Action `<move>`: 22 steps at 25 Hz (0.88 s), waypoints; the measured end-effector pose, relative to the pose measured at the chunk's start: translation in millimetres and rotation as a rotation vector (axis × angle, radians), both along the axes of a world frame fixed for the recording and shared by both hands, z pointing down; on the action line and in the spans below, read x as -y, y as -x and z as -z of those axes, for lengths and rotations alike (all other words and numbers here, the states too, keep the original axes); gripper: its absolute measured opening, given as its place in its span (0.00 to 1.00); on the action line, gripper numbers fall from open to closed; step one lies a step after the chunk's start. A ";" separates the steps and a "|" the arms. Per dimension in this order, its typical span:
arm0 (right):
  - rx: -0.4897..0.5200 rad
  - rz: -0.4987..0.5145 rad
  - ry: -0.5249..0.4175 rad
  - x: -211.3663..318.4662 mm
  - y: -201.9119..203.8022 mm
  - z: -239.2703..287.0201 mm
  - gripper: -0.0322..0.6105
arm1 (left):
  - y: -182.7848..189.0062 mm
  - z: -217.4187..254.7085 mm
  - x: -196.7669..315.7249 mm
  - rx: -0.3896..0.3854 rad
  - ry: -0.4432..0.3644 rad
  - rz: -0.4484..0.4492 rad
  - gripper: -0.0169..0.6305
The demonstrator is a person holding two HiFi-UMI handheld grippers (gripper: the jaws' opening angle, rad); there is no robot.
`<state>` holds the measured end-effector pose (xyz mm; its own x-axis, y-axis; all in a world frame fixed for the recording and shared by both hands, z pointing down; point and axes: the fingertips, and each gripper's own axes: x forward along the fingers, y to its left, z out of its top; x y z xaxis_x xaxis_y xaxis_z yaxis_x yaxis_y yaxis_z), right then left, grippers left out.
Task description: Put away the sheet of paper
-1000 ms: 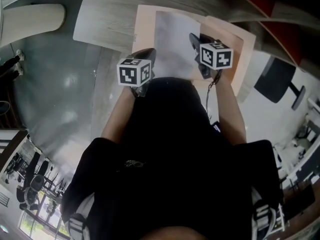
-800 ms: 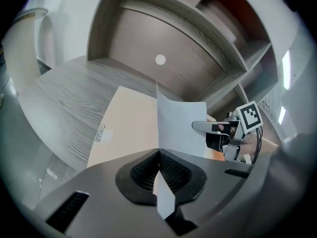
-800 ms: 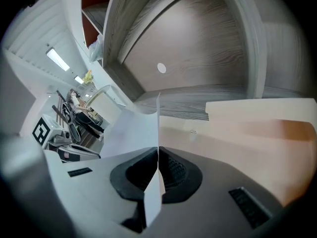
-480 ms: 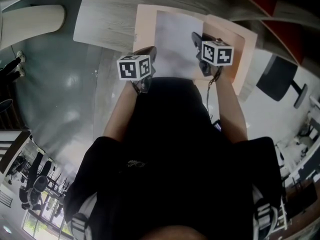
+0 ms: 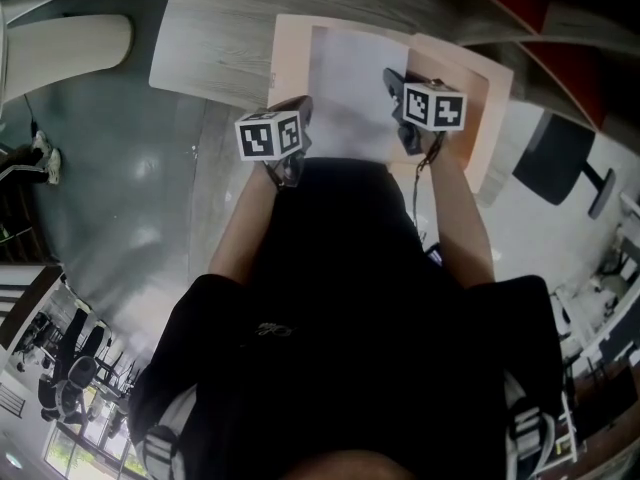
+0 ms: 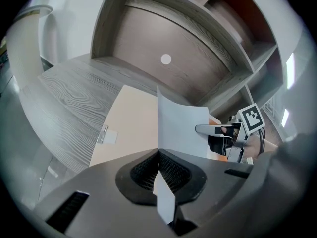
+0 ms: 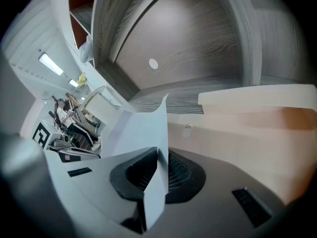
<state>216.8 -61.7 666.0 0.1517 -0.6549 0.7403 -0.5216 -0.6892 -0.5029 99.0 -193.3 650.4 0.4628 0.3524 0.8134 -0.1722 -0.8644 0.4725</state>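
Observation:
A white sheet of paper hangs between my two grippers, over an open peach folder that lies on the wood-grain desk. My left gripper is shut on the sheet's left edge; the left gripper view shows the paper pinched in its jaws. My right gripper is shut on the right edge, and the paper runs into its jaws. The folder's raised flap stands to the right. A small metal clip sits on the folder's left edge.
A wooden shelf unit rises behind the desk, with a round hole in its back panel. A dark office chair stands on the right. Grey floor lies to the left, with a cream rounded object at the far left.
Both grippers and the sheet have crept slightly away from the person's body. The grip on the paper is the same.

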 end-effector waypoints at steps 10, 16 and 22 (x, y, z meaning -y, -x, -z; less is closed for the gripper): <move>-0.033 -0.030 -0.002 -3.0 -8.9 6.7 0.29 | 1.1 -2.8 4.7 0.006 -0.004 0.021 0.09; -0.051 -0.045 0.010 -9.2 -13.8 8.1 0.30 | -1.1 -6.1 7.1 0.008 -0.003 0.036 0.09; -0.135 -0.025 0.085 -28.1 -15.4 14.0 0.30 | -8.2 -8.2 7.2 0.006 -0.007 0.054 0.09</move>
